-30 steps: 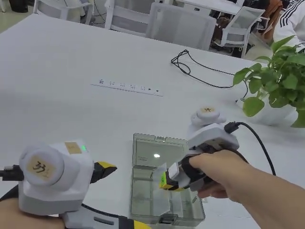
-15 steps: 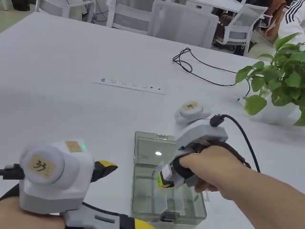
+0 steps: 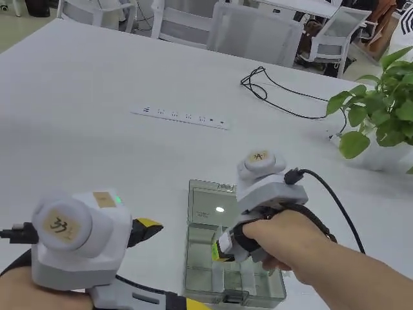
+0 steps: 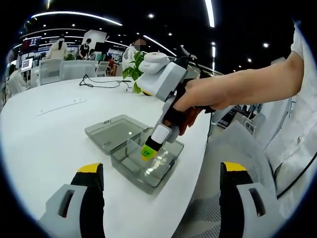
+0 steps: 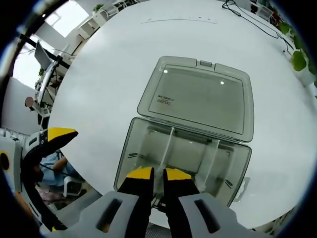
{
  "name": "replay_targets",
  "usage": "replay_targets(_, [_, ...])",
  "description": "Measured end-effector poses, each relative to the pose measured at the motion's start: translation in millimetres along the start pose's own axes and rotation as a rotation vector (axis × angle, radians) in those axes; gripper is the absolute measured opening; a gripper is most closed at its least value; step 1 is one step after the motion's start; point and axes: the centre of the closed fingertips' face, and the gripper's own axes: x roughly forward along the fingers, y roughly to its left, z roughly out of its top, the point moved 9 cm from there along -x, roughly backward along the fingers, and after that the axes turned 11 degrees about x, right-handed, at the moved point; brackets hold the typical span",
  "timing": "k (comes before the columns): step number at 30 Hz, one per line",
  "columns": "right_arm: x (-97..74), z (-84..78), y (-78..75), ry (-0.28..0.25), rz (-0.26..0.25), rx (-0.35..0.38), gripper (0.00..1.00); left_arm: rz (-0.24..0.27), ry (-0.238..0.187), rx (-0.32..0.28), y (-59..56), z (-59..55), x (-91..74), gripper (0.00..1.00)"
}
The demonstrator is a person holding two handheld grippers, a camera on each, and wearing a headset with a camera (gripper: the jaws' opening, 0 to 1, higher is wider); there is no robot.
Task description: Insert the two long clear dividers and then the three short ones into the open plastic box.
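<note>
Since a second ago your right gripper [image 3: 221, 249] has come left and lower over the tray of the plastic box [image 5: 127, 154]. Its fingers sit close together with only a slit between the yellow tips, and you cannot tell whether a clear sheet is pinched there. Your left gripper [image 4: 162, 168] hangs short of the box, fingers wide apart. Two clear dividers [image 5: 166, 145] stand in the tray, running from the hinge side toward the near wall.

The left cap [image 3: 59, 226] reads "33". The mark on the right cap [image 3: 259, 157], the print on the lid [image 5: 198, 96] and the green sticker [image 4: 147, 152] are too small to read.

The box lies close to the near edge of the desk [image 3: 97, 84]. Open surface stretches left and beyond to the power strip [image 3: 184, 117]. A black cable [image 3: 284, 90] and a plant [image 3: 381, 110] lie well apart to the right.
</note>
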Motion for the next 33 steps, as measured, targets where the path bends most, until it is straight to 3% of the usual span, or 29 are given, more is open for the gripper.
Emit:
replay_targets(6, [3.1,-0.7,-3.8,-0.006,0.034,0.013,0.1,0.0,0.005,0.005,0.6,-0.7,0.1,1.0])
replay_targets(16, [-3.2,-4.3,-12.6,-0.048,0.154,0.074,0.14,0.004,0.029,0.016,1.0,-1.1,-1.9,1.0])
replay_targets(23, [-27.4,-2.4,-20.6,-0.118,0.237,0.054,0.19,0.015,0.035,0.019,0.1,2.5,-4.1,1.0])
replay_targets(30, [-57.2,4.1,-35.3,-0.187,0.283,-0.028,0.24,0.026,0.042,0.025,-2.1,6.4,-5.6,1.0])
replay_targets(31, [-63.0,6.7,-37.2,-0.218,0.305,-0.058,0.25,0.03,0.044,0.026,-2.5,7.2,-5.9,1.0])
replay_targets(33, [-72.9,7.3,-42.0,-0.217,0.32,-0.055,0.25,0.037,0.044,0.024,-3.1,9.0,-6.6,1.0])
